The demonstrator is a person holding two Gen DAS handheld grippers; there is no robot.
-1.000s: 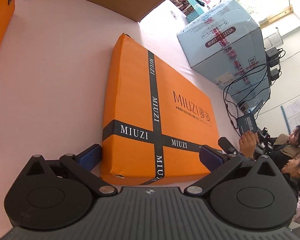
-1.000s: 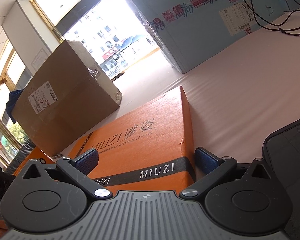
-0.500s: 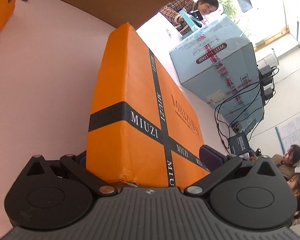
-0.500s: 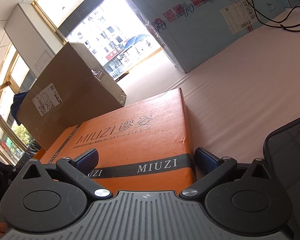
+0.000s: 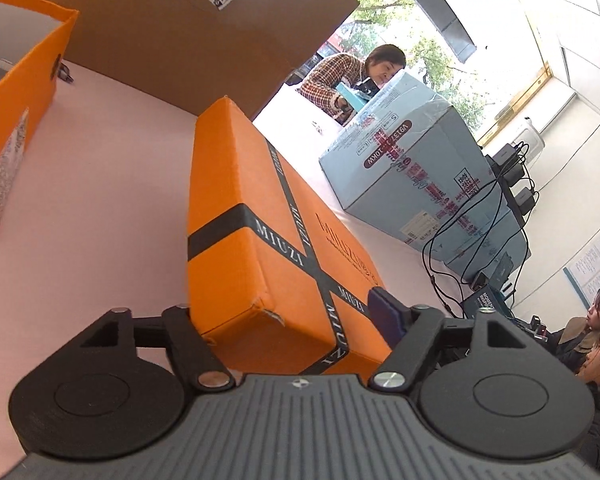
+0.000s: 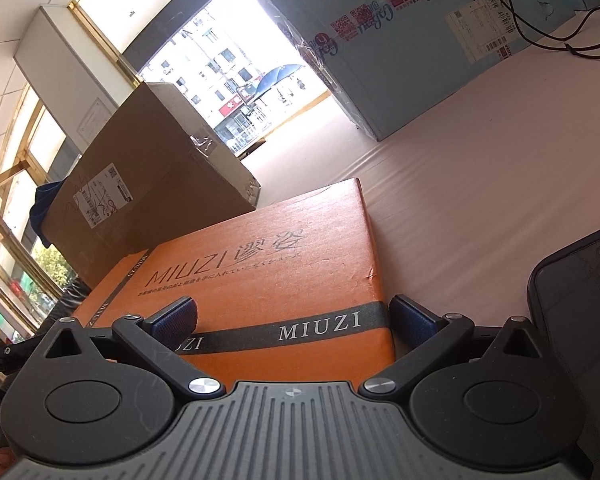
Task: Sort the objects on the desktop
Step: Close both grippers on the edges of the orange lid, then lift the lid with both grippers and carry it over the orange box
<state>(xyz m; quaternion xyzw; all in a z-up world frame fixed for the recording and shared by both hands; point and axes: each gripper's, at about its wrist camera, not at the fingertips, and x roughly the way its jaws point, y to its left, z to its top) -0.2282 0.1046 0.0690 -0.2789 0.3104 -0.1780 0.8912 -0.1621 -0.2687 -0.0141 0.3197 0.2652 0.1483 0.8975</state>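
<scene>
An orange MIUZI box lid point(image 5: 260, 240) with black ribbon bands is held between both grippers and tilted up off the pink table. My left gripper point(image 5: 292, 316) is shut on one end of the lid, jaws on its two sides. My right gripper point(image 6: 296, 316) is shut on the other end of the lid point(image 6: 268, 272), one pad on top and one at the side edge. An open orange box base point(image 5: 16, 120) with a white inside stands at the far left in the left wrist view.
A large brown carton point(image 5: 172, 28) stands behind the lid, also in the right wrist view point(image 6: 140, 184). A light blue carton point(image 5: 420, 184) with cables stands to the right. A dark phone point(image 6: 576, 304) lies at the right. People sit around the table.
The lid has been lifted and tilted up on its side by both grippers. The left view has swung so the open orange box base now shows at left.
</scene>
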